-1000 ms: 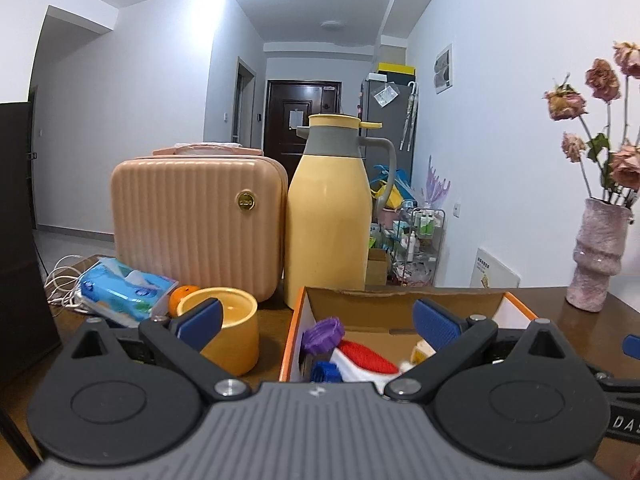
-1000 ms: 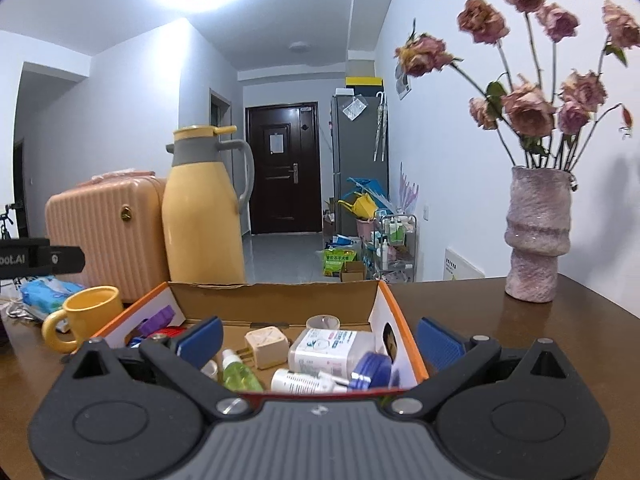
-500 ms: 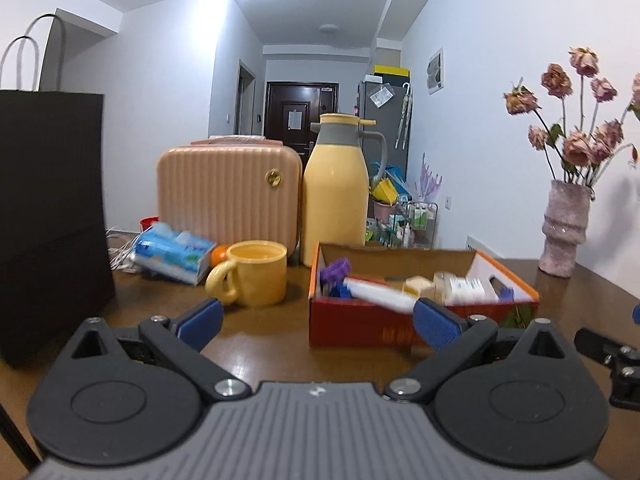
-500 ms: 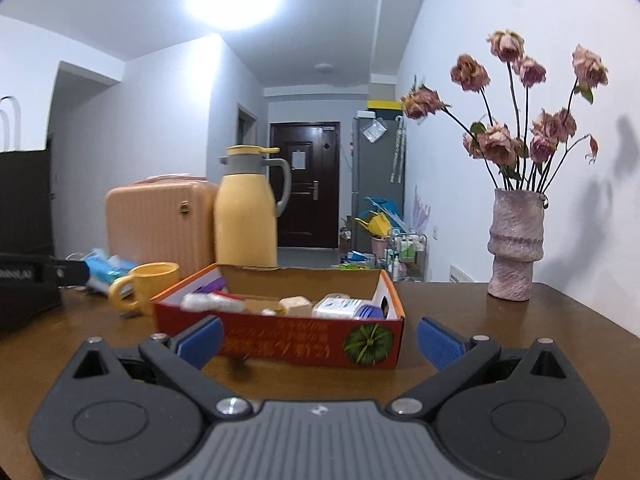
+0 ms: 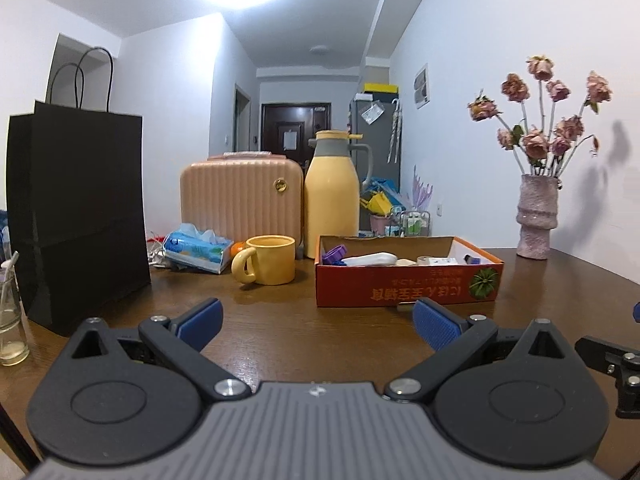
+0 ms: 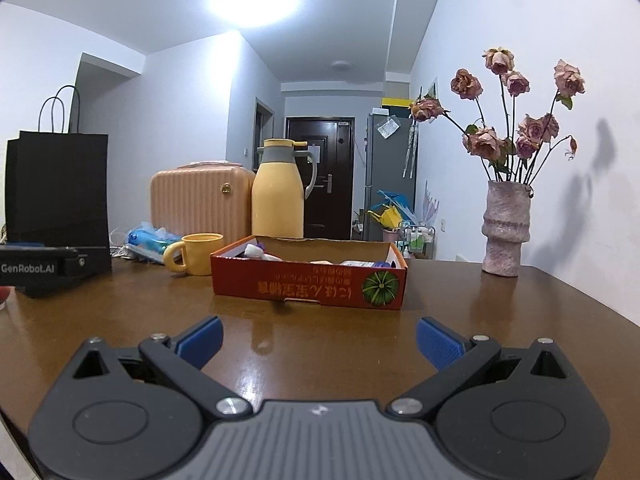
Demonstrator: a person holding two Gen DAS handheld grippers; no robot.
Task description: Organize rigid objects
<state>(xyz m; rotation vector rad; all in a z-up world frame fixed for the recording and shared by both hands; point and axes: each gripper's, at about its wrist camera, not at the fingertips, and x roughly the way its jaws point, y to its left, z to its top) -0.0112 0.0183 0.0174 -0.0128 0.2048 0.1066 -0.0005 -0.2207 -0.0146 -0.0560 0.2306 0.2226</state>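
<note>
Cardboard box (image 5: pixel 408 282) first, the biggest of my task things: red, open-topped, sitting on the brown table (image 5: pixel 280 332) just right of the yellow mug (image 5: pixel 267 259) and in front of the yellow jug (image 5: pixel 331 204). I judge it light but bendy at the walls, so I would take it low on a long side, or leave it and work inside. Within it lie small hard pieces: a white oblong thing (image 5: pixel 370 259) and a purple ridged piece (image 5: pixel 334 255), both probably light, stiff and a little slick; I would pinch each across its narrow middle.

My left claw (image 5: pixel 316 318) and my right claw (image 6: pixel 318 338) both stand wide apart, holding nothing.

A second ago both cameras looked down into the box from right above it; now I have drawn back and the whole box sits well ahead of my fingers.
</note>
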